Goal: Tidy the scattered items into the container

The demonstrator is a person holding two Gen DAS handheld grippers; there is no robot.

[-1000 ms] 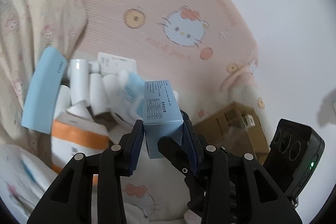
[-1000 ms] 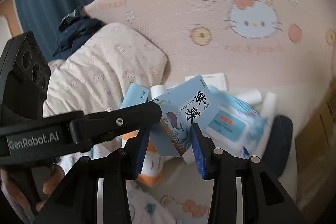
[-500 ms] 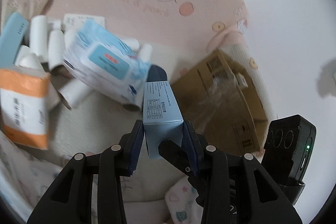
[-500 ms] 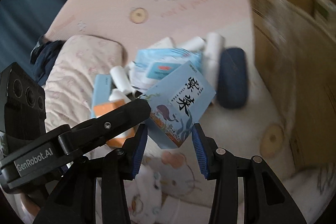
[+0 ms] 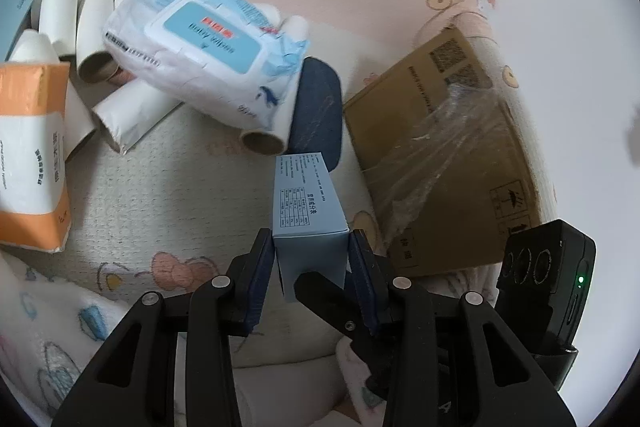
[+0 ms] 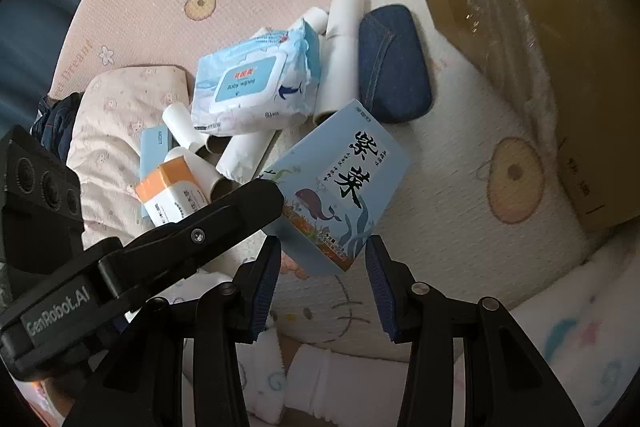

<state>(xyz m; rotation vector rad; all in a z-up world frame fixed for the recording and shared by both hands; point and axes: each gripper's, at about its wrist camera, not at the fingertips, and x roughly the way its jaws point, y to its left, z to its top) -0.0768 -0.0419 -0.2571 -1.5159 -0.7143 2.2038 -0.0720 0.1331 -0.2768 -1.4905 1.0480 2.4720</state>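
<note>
The left gripper (image 5: 311,239) is clamped on a light blue rectangular cardboard carton (image 5: 306,203), with both dark blue pads flat against its narrow sides. The carton sticks out toward 12 o'clock in the left wrist view, the side with the small printed table facing up. It's held above a cream quilted blanket (image 5: 180,195), not resting on it.

In the right wrist view the same carton shows its front, with big black characters and a whale drawing. The right gripper (image 6: 324,243) has its jaws spread on either side of the carton's near corner. Neither pad looks like it's pressing on it, so it's open and holding nothing. One black finger of the left gripper comes in from 9 o'clock there and meets the carton's left edge.

The container, a brown corrugated cardboard box (image 5: 440,147) with clear plastic film on it, sits at 3 o'clock in the left view, near the carton.

The rest of the pile is from 9 to 12 o'clock in the left view:
- a soft blue-and-white baby wipes pack (image 5: 200,39), lying on top of white paper tubes (image 5: 132,111)
- a dark denim pouch (image 5: 316,115), between the wipes and the box
- an orange-and-white tissue pack (image 5: 32,155) at 9 o'clock
</note>
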